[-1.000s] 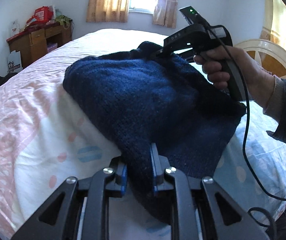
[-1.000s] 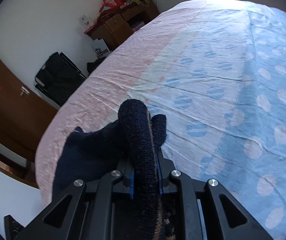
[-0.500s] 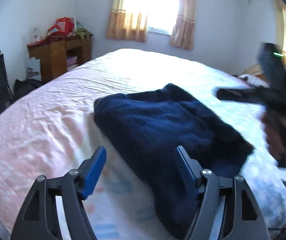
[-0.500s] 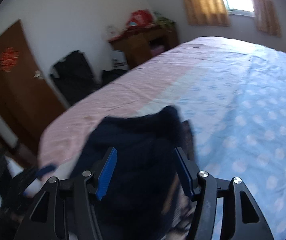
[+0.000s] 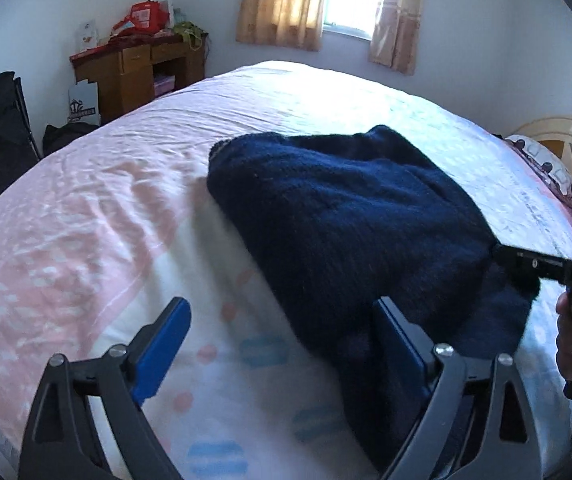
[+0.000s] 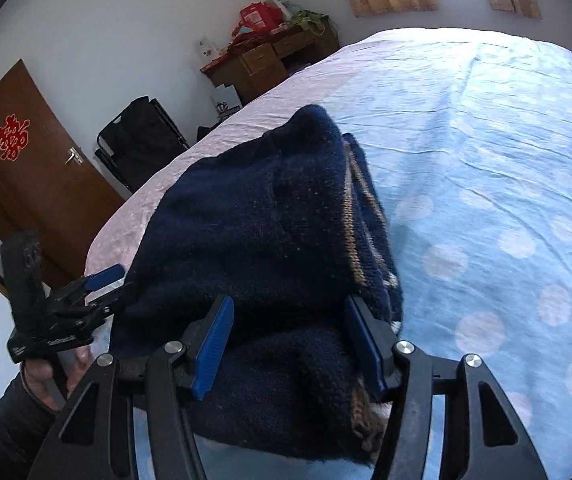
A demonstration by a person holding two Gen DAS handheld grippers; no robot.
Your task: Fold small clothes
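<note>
The dark blue sweater (image 5: 350, 232) lies folded on the bed (image 5: 85, 208) — left gripper (image 5: 281, 344) opening wide, right gripper (image 6: 290, 344) spread, neither pinching it.

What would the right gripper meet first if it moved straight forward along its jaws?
Most likely the dark blue knitted garment. It lies folded on the bed, directly ahead of the right gripper and between its open jaws, though the exact depth is unclear.

One navy sweater (image 5: 346, 232); one bed (image 5: 85, 216); two grippers (image 5: 281, 344); one desk (image 5: 137, 68).
</note>
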